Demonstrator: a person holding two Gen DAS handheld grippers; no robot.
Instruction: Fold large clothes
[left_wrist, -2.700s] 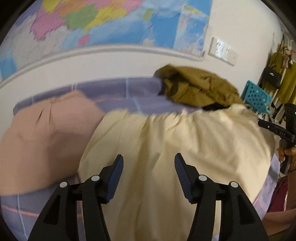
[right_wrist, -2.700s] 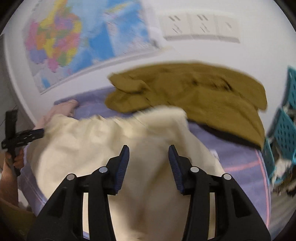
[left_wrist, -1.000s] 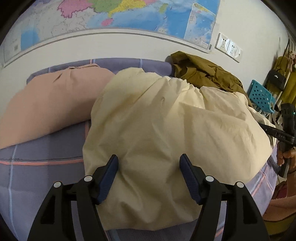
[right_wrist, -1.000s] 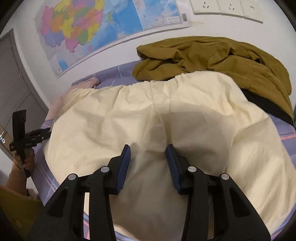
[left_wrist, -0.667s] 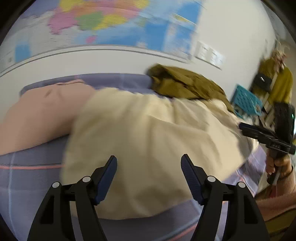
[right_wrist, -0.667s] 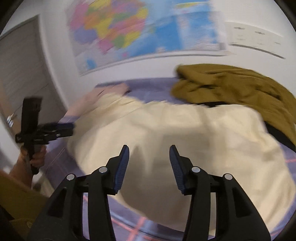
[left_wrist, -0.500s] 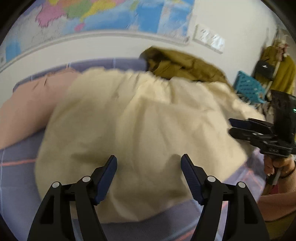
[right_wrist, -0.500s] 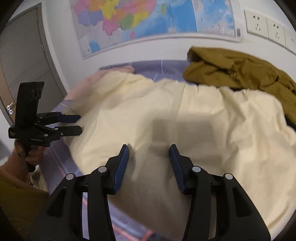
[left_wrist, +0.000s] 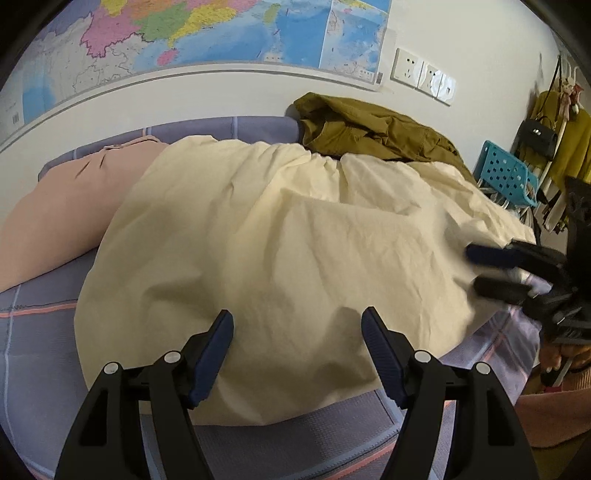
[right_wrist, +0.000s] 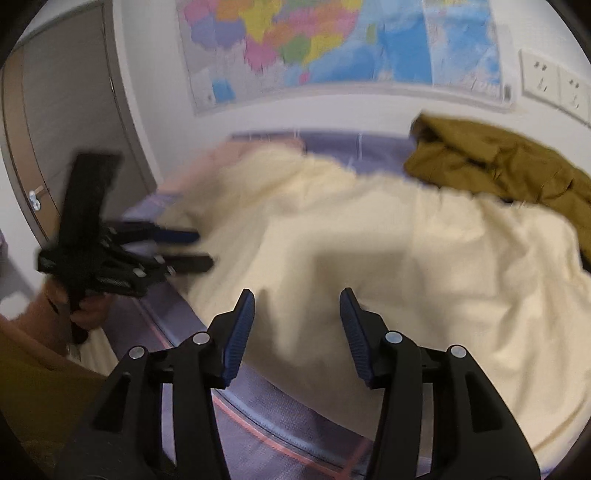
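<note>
cream garment (left_wrist: 280, 251) spread on the bed (left_wrist: 40, 325)
left hand-held gripper (left_wrist: 297, 328) and right hand-held gripper (right_wrist: 293, 314) both spread, empty, poised over its near edge.

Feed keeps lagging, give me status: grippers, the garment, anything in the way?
Left gripper open, right gripper open, both empty. Cream garment spread on bed, unfolded. Olive jacket and pink garment crowd its far edge.

Three garments lie on one bed (left_wrist: 44, 325): one cream garment (left_wrist: 295, 258), one pink garment (left_wrist: 62, 206), one olive jacket (left_wrist: 369, 129). Two grippers, one wall map (left_wrist: 221, 33), one blue basket (left_wrist: 506, 177).
</note>
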